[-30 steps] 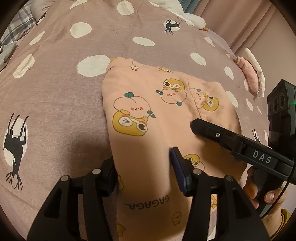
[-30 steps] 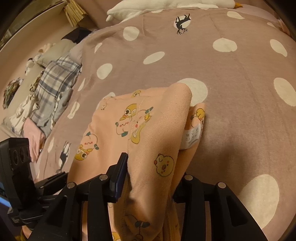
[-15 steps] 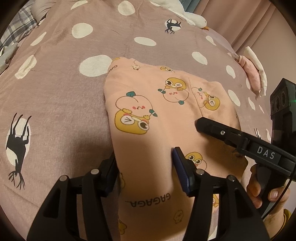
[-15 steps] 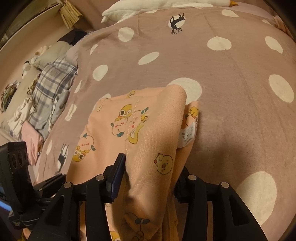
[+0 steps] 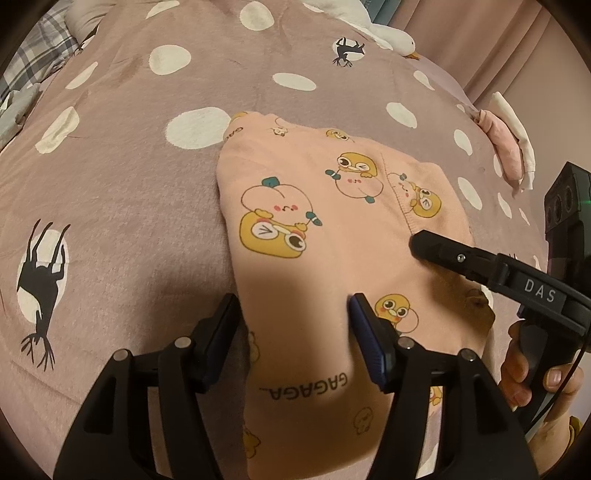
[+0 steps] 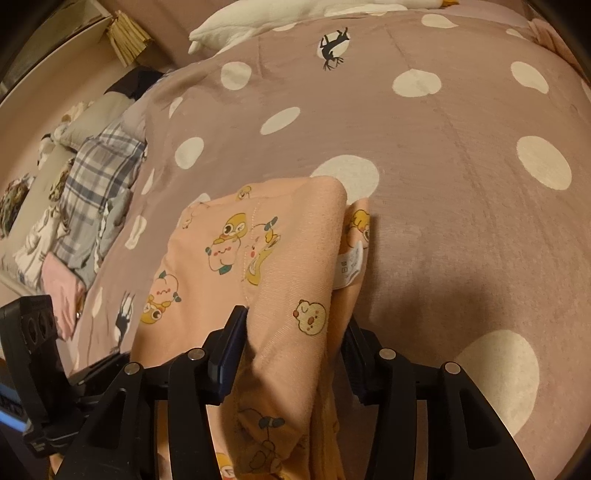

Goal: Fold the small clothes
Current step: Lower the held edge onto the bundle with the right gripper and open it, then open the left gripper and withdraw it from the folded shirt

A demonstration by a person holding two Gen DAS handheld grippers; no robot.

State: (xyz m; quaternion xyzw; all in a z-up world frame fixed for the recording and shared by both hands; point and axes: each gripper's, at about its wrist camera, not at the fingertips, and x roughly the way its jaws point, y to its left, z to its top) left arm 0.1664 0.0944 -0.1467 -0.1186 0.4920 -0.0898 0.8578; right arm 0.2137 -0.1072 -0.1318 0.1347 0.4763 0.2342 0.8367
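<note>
A small peach-pink garment (image 5: 325,236) printed with yellow cartoon ducks lies folded on the bed; it also shows in the right wrist view (image 6: 258,258), with a white care label (image 6: 350,266) at its right edge. My left gripper (image 5: 293,325) has its jaws wide apart around the near left edge of the garment. My right gripper (image 6: 295,332) straddles the near right edge, jaws apart with thick cloth between them; one of its fingers (image 5: 443,253) reaches over the garment in the left wrist view.
The bed is covered by a mauve blanket (image 5: 129,184) with white dots and black deer. A white goose plush (image 5: 369,29) lies at the far edge. A pink and white cloth (image 5: 506,147) lies at right. Plaid and other clothes (image 6: 92,184) are piled at left.
Both grippers have drawn back slightly toward the near side, so the garment sits a little farther away in both views. Jaw openings look unchanged.
</note>
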